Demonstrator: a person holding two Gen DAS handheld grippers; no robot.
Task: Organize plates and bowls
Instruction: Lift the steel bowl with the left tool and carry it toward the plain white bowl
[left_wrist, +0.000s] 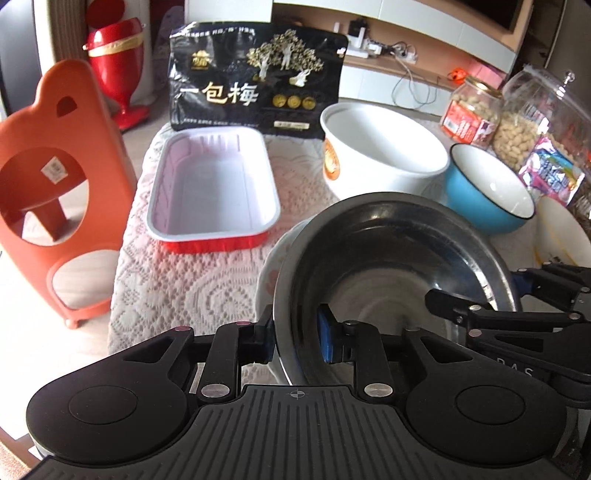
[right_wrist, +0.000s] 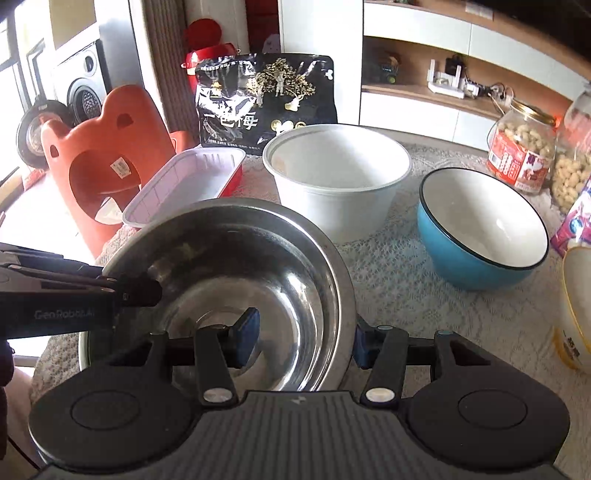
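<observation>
The left gripper and right gripper each seemingly clench their jaws on the round, shiny steel bowl's rim.

A shiny steel bowl sits tilted with its rim between the fingers of both tools, over a pale plate. Ahead of the tools stand a white tub, a blue enamel bowl to its right and a red-sided tray to its left.
</observation>
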